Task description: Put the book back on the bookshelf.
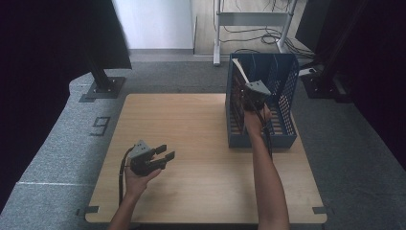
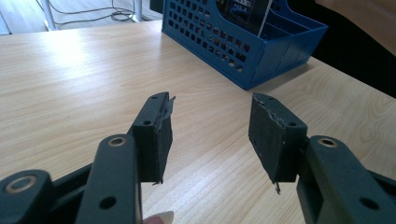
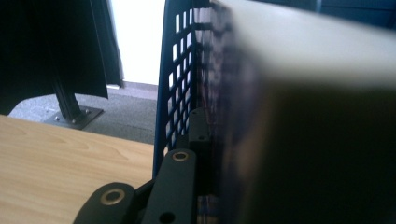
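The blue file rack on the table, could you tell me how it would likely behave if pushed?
The blue file rack looks like rigid perforated plastic, so probably stiff and light. On the smooth wooden table it would likely slide. A high push might tip it.

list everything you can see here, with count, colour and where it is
table: one, light wood, middle of the high view
file rack: one, blue with perforated walls and dividers, right far part of the table
book or booklet: one, pale edge with a dark cover, standing tilted in the rack's left compartment
metal frame: one, pale grey, on the floor beyond the table with cables behind it
black post on a base plate: one, floor at the far left
floor marking: one, dark, on the grey carpet left of the table
left gripper: one, black, jaws open over bare table at the near left
right gripper: one, black, in the rack, shut on the book or booklet
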The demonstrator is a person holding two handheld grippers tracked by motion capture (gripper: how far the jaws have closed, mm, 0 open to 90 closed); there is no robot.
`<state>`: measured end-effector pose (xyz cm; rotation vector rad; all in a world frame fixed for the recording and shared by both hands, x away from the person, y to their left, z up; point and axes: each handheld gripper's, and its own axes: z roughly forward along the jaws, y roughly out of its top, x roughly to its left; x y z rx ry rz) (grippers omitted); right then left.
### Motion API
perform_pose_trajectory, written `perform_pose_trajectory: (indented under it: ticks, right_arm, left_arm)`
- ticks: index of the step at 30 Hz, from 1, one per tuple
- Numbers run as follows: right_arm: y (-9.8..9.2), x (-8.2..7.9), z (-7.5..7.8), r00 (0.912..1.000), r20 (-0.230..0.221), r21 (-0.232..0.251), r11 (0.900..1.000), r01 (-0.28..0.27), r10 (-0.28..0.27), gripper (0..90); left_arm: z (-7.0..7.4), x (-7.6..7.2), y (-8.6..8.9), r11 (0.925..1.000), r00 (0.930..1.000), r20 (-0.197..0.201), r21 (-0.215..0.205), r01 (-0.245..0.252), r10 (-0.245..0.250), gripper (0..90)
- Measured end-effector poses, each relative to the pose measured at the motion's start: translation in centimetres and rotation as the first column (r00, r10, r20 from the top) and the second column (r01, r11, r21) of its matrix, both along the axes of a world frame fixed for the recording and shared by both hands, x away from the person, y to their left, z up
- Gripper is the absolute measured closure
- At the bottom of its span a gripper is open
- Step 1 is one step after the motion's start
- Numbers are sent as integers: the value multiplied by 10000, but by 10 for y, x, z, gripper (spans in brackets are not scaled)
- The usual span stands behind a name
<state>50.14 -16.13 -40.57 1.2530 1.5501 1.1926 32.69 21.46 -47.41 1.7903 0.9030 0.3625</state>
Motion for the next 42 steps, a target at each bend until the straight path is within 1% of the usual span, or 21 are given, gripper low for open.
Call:
perform_pose_trajectory:
  ticks: [3,5,7,11,14,18,21,24,27,30,33,36,38,40,42]
  right_arm:
    - [3,4,-3,9998,165,139,9999,81,-84,819]
    - [4,7,-4,9998,185,195,9997,114,-117,819]
    - [6,10,-4,9997,187,194,9997,147,-150,819]
    - [7,14,-5,9991,383,232,9996,178,-187,819]
    - [6,15,-6,9991,392,304,9994,179,-191,818]
    - [8,16,-8,9993,352,278,9996,108,-118,817]
    - [12,16,-8,9993,370,241,9996,-111,102,805]
    - [14,16,-8,9985,470,342,9990,-283,267,773]
    - [13,15,-5,9972,584,707,9962,-510,469,739]
    - [12,13,-4,9960,540,659,9950,-749,714,695]
    - [11,12,-3,9937,479,773,9915,-1049,1014,652]
    - [10,11,-2,9906,460,756,9884,-1318,1286,615]
    - [10,11,-2,9898,460,718,9879,-1378,1347,597]
    - [9,11,-2,9890,440,869,9856,-1450,1416,585]
    - [9,11,-2,9885,425,894,9849,-1482,1449,575]
  left_arm:
    - [0,0,1,10000,10000,13,-49,-35,35,491]
    - [1,0,2,10000,10000,12,-74,-34,34,491]
    - [1,0,2,9999,10000,33,-108,-53,53,491]
    - [1,0,3,9999,10000,16,-119,-61,62,491]
    - [1,0,2,9999,10000,11,-131,-54,54,491]
    - [1,0,1,10000,10000,7,-79,-16,16,491]
    - [0,0,0,10000,10000,-1,-69,7,-7,491]
    - [1,-1,0,10000,10000,16,-62,24,-24,491]
    - [1,-1,-1,10000,10000,20,-68,36,-36,491]
    - [1,-1,-1,10000,10000,9,-45,58,-58,491]
    - [0,-1,-2,9999,9999,-10,-4,107,-107,491]
    - [0,-1,-3,9999,9999,-4,-7,109,-109,491]
    - [0,-1,-3,9999,9999,-10,-1,111,-111,491]
    - [0,-1,-3,9999,9999,-12,2,110,-110,491]
    - [0,-1,-3,9999,9999,-14,-10,122,-122,491]
